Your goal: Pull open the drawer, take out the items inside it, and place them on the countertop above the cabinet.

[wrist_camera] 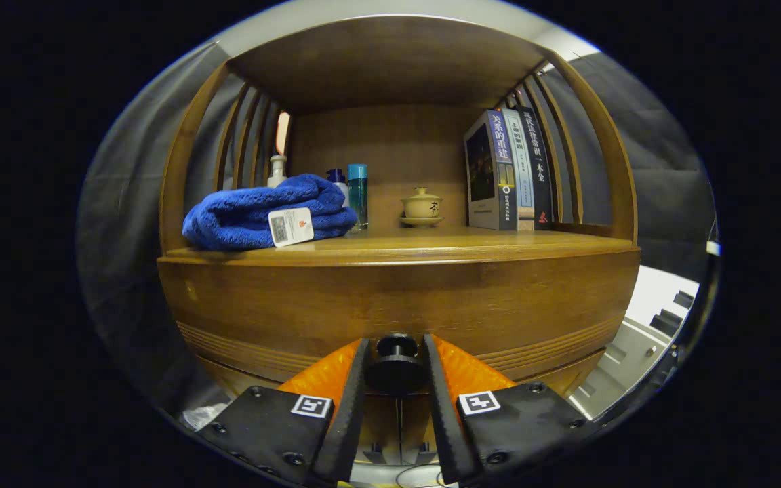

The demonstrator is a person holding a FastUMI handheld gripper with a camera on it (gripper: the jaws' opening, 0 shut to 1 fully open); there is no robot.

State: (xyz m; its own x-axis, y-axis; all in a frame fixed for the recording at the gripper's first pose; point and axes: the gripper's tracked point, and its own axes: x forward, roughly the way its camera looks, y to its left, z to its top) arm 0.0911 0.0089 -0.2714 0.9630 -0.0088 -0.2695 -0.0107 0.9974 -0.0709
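The knob [396,358] of the drawer [397,305] is clamped between the two fingers of the gripper [396,369], with both pads pressed against its sides. The drawer front is seen just beyond the fingertips, flush under the countertop [431,245]. On the countertop, a towel [262,213], bottles [356,193], a cup [422,205] and books [509,169] are set.

Towel [265,211] left, cup [422,205] middle, books [509,171] right on countertop [472,245].
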